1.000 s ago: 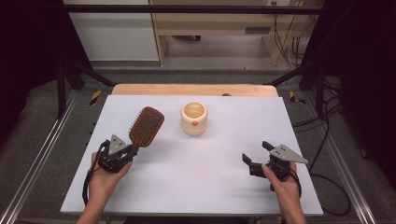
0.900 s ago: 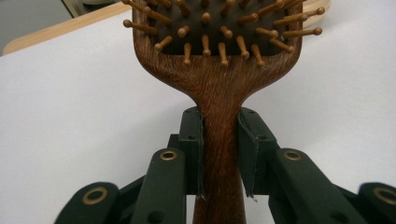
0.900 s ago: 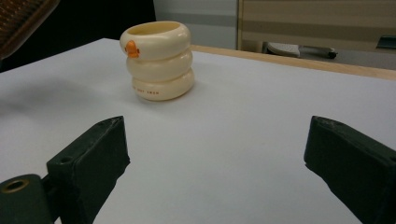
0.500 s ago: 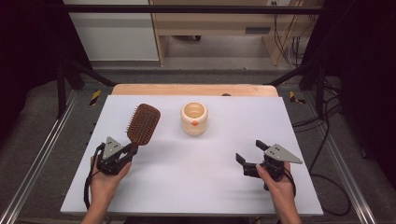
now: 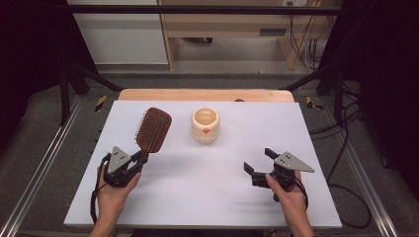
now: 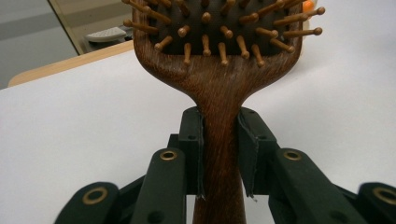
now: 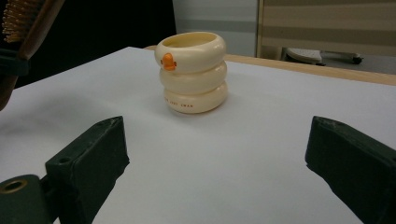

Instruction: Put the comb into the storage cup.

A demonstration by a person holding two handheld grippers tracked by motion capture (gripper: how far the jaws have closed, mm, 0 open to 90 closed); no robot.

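Note:
A brown wooden hairbrush (image 5: 153, 129) with peg bristles is lifted off the white table (image 5: 207, 197) at the left, its head tilted up and away. My left gripper (image 5: 141, 158) is shut on the brush handle (image 6: 219, 154), the two black pads pressing its sides. A cream ribbed cup (image 5: 205, 125) with an orange mark stands upright at the table's middle back; it also faces me as the cup (image 7: 192, 72) in the right gripper view. My right gripper (image 5: 258, 161) hovers at the front right, jaws wide open and empty, pointing toward the cup.
The white table has a wooden strip (image 5: 202, 95) along its far edge. Metal rails (image 5: 44, 163) run down both sides, and cables (image 5: 341, 123) lie on the floor at the right. Bare tabletop lies between the two grippers.
The left gripper has raised and tilted the hairbrush slightly leftward. The right gripper has drifted left and a little toward the table's front, jaws still open.

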